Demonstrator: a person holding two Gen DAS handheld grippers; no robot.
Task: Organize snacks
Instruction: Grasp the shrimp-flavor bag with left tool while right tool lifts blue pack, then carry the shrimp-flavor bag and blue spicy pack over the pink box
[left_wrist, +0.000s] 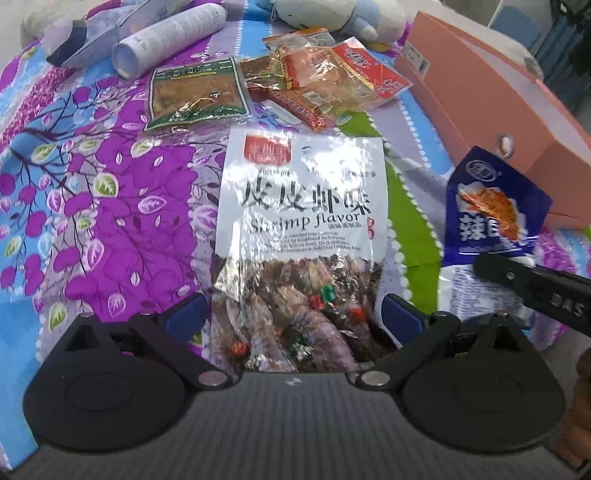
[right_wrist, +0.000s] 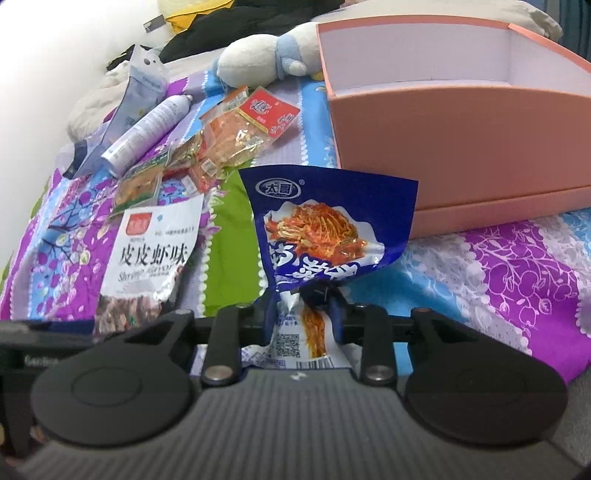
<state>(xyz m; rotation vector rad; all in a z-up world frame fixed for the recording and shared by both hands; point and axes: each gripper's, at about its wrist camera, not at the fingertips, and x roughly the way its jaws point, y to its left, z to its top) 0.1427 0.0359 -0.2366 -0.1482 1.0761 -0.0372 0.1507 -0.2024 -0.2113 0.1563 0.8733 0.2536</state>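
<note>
My left gripper (left_wrist: 293, 317) is open, its blue pads on either side of the near end of a big white shrimp flavor bag (left_wrist: 301, 221) lying flat on the floral bedspread. My right gripper (right_wrist: 301, 314) is shut on a blue kimchi snack packet (right_wrist: 325, 225) and holds it upright above the bed; the packet also shows in the left wrist view (left_wrist: 491, 218). The shrimp bag shows at the left of the right wrist view (right_wrist: 151, 251). A green snack pack (left_wrist: 195, 92) and a pile of red and orange packs (left_wrist: 325, 81) lie beyond.
An open pink box (right_wrist: 461, 140) stands on the bed at the right, also in the left wrist view (left_wrist: 491, 96). A white spray can (left_wrist: 170, 37), a clear pouch (right_wrist: 142, 92) and a plush toy (right_wrist: 266, 55) lie at the far side.
</note>
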